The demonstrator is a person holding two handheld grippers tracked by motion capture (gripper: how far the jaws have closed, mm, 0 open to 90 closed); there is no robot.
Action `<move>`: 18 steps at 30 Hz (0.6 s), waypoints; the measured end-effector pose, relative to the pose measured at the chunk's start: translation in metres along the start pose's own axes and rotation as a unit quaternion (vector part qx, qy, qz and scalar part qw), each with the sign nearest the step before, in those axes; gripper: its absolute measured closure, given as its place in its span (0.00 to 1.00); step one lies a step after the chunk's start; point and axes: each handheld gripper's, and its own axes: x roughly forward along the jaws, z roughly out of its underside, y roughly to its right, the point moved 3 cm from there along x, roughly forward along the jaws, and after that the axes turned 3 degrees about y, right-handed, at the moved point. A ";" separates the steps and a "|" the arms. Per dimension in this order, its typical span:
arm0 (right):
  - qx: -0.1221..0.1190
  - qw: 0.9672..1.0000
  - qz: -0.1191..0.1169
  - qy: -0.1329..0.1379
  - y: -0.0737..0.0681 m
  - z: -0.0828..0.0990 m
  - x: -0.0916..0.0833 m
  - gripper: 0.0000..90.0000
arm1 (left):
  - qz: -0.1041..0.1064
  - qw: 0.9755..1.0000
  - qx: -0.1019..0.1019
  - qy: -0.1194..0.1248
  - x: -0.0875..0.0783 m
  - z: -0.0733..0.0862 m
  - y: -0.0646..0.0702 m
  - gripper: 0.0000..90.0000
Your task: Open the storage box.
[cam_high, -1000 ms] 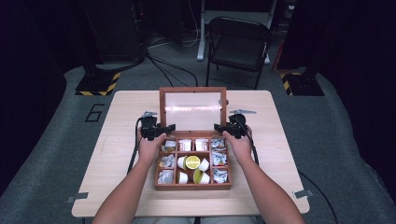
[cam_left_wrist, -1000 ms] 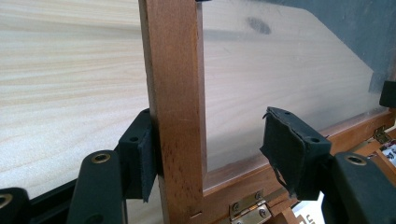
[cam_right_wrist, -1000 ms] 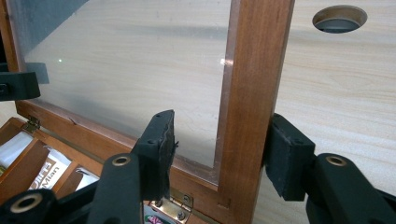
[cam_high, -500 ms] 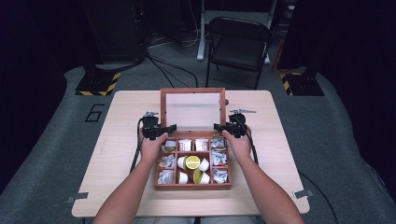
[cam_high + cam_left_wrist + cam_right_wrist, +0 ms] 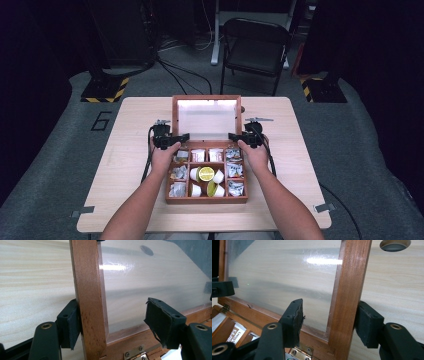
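A wooden compartment box (image 5: 206, 200) sits on the table with its glazed lid (image 5: 206, 117) standing upright. It holds sachets, white cups and a lime-topped capsule (image 5: 206, 173). My left gripper (image 5: 181, 137) straddles the lid's left rail (image 5: 87, 290). Its jaws have just been opening: one pad (image 5: 71, 323) rests against the rail's outer edge, the other pad (image 5: 162, 320) stands clear in front of the pane. My right gripper (image 5: 234, 136) straddles the right rail (image 5: 348, 290). It too has been opening, its inner pad (image 5: 295, 315) off the wood. Both are open.
The light wooden table (image 5: 140, 115) has bare room left and right of the box and a round hole (image 5: 395, 243) behind the lid. A black folding chair (image 5: 255, 50) stands beyond the far edge. Brass hinges (image 5: 133, 355) join lid and box.
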 end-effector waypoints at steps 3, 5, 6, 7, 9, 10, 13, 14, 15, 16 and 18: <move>0.008 1.000 -0.003 -0.002 0.001 0.001 0.001 0.49 | -0.002 1.000 -0.004 -0.001 0.001 0.001 0.000 0.34; 0.015 1.000 -0.006 -0.006 0.002 0.001 0.001 0.49 | -0.004 1.000 -0.005 -0.005 0.001 0.001 0.000 0.34; 0.014 1.000 -0.009 -0.002 0.003 0.001 0.002 0.49 | -0.004 1.000 -0.005 -0.006 0.001 0.001 0.000 0.34; 0.020 1.000 -0.010 -0.007 0.004 0.001 0.002 0.49 | -0.003 1.000 -0.003 -0.009 0.002 0.001 -0.001 0.33; 0.028 0.999 -0.019 -0.007 0.007 0.002 0.003 0.50 | -0.002 1.000 -0.008 -0.011 0.003 0.002 -0.001 0.33; 0.033 0.999 -0.022 -0.006 0.008 0.002 0.003 0.51 | -0.001 1.000 -0.010 -0.012 0.003 0.002 -0.001 0.33; 0.050 0.998 -0.030 -0.006 0.011 0.002 0.003 0.54 | 0.001 1.000 -0.009 -0.011 0.004 0.002 -0.002 0.33; 0.055 0.998 -0.034 -0.006 0.012 0.002 0.004 0.54 | 0.001 1.000 -0.008 -0.011 0.004 0.002 -0.002 0.33; 0.057 0.998 -0.034 -0.005 0.013 0.002 0.003 0.54 | -0.001 1.000 -0.008 -0.011 0.004 0.002 -0.002 0.33; 0.057 0.998 -0.036 -0.006 0.013 0.003 0.003 0.55 | -0.002 1.000 -0.008 -0.010 0.004 0.002 -0.002 0.33; 0.059 0.998 -0.038 -0.006 0.014 0.002 0.003 0.55 | -0.003 1.000 -0.007 -0.010 0.004 0.002 -0.002 0.32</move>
